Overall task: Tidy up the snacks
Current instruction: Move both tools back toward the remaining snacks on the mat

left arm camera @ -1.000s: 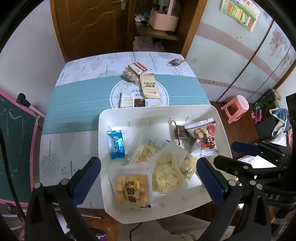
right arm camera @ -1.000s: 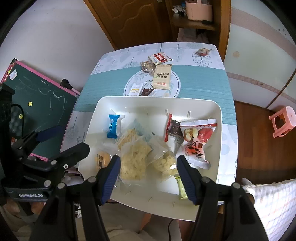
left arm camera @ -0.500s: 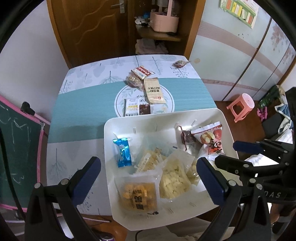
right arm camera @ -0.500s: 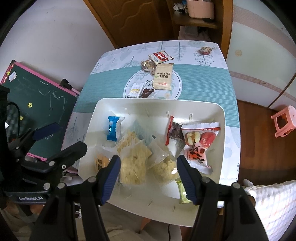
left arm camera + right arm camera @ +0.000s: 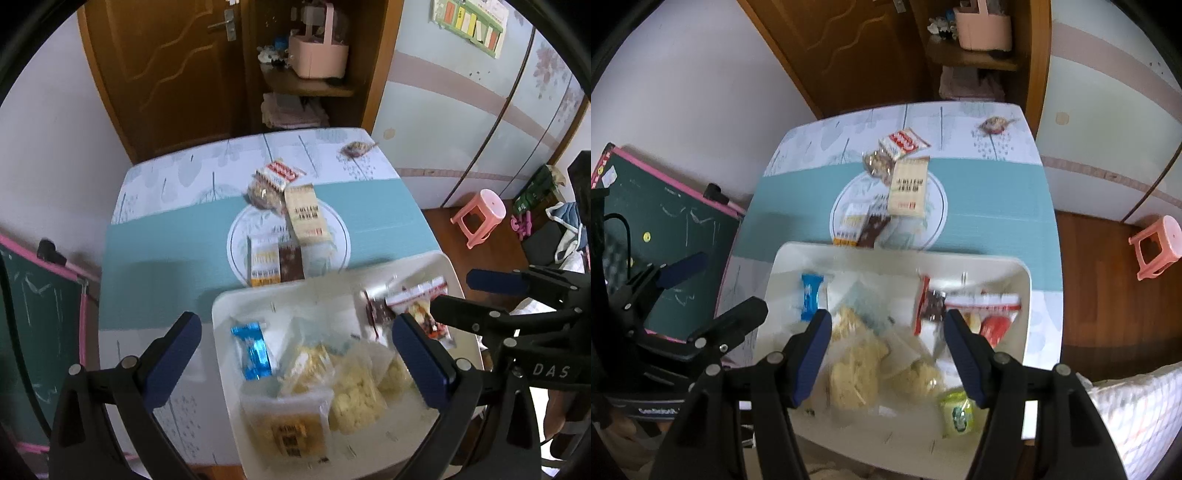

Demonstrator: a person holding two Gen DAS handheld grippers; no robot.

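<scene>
From the left wrist, the left claw (image 5: 295,354) hangs spread wide and grips nothing; the white tray (image 5: 236,302) of snack packets lies on the worktop (image 5: 155,266) under and between its fingers, a blue packet (image 5: 255,349) toward the left finger. From the right wrist, the right claw (image 5: 886,354) is likewise released over the tray (image 5: 1015,269), with loose packets (image 5: 908,188) well ahead of it and the left claw (image 5: 713,288) off to its left.

right gripper (image 5: 886,345): blue-padded jaws spread, empty, above white rectangular plastic tray (image 5: 979,260) | tray: blue-wrapped candy (image 5: 811,297) left, red-and-white fruit snack bag (image 5: 984,314) right, small green packet (image 5: 956,413) near | far on teal-striped table (image 5: 997,192): beige biscuit packet (image 5: 908,186)
</scene>
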